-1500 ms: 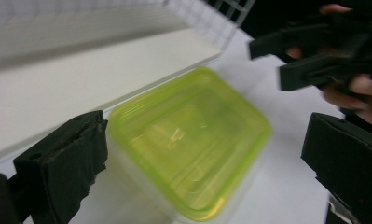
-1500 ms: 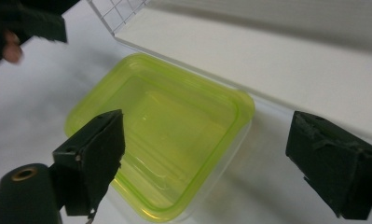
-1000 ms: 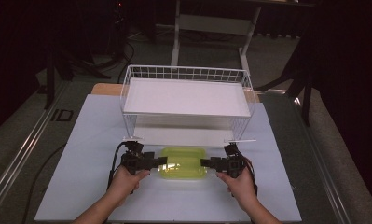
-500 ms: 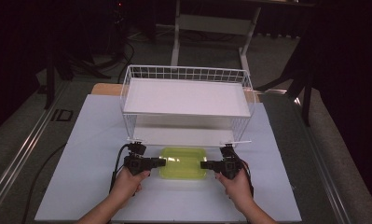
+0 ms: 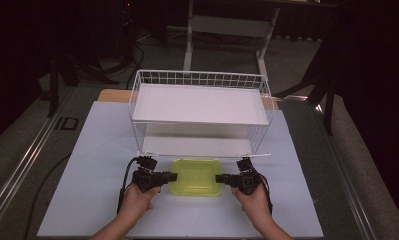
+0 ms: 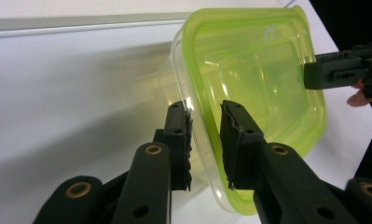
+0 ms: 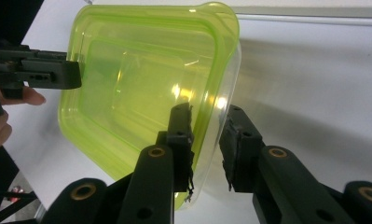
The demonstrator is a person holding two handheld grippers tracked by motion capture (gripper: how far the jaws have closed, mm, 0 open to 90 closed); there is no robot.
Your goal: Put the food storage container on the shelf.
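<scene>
High view: left gripper (image 5: 173,176) and right gripper (image 5: 220,177) just closing, clamped on green-lidded container (image 5: 196,176) ends, white wire shelf rack (image 5: 199,102) close behind, nothing between.

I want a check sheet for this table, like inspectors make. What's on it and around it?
Surface: white sheet over the table, flat.
Job's things: yellow-green container in front of the white wire rack.
Clutter: nothing seen.
Grippers: left gripper and right gripper have just been closing, one jaw inside and one outside the container's rim at opposite ends.
Cables: black cable loops from the left gripper.
Surroundings: dark room, white table frame behind.
</scene>
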